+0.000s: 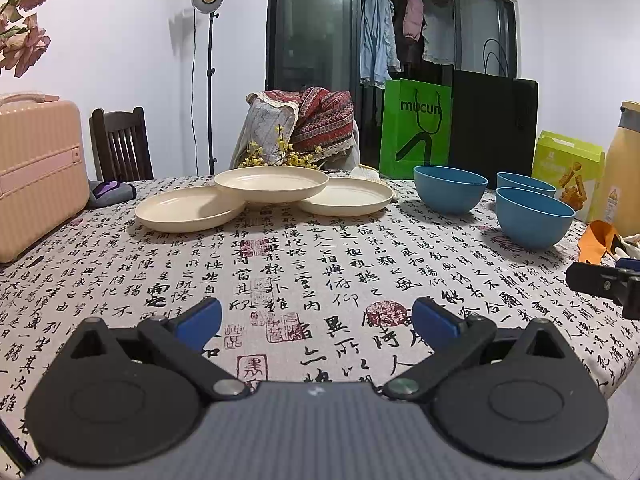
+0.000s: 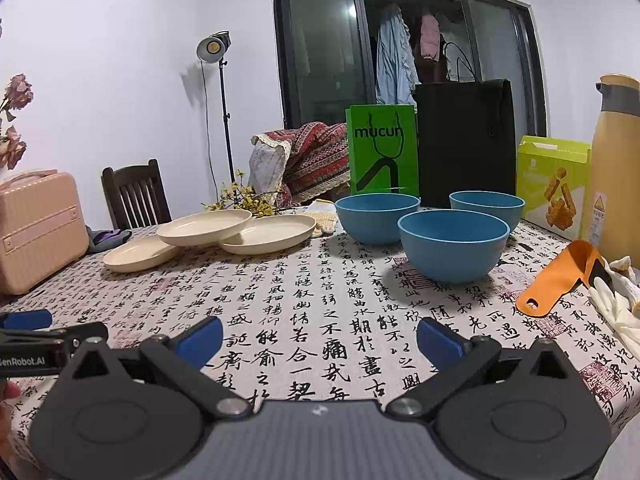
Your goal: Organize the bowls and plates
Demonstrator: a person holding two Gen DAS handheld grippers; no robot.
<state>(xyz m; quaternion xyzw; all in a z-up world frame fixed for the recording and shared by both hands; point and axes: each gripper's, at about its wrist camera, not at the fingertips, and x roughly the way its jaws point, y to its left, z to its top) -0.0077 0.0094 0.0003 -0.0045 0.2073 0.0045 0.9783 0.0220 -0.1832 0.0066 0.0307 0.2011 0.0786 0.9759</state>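
Three cream plates lie at the far left of the table: a left plate (image 1: 188, 209), a right plate (image 1: 346, 197), and a middle plate (image 1: 271, 184) resting on the edges of both. Three blue bowls stand apart at the far right: the nearest bowl (image 2: 453, 245), a left bowl (image 2: 377, 217) and a back bowl (image 2: 487, 205). My left gripper (image 1: 317, 322) hovers open over the near tablecloth, nothing between its blue pads. My right gripper (image 2: 319, 340) is likewise open and empty, well short of the nearest bowl.
A pink case (image 1: 38, 172) stands at the table's left edge. Green bag (image 2: 382, 150), black bag (image 2: 466, 140), snack box (image 2: 554, 184) and yellow flask (image 2: 614, 168) line the back right. An orange tool (image 2: 560, 284) and white gloves (image 2: 616, 304) lie at right.
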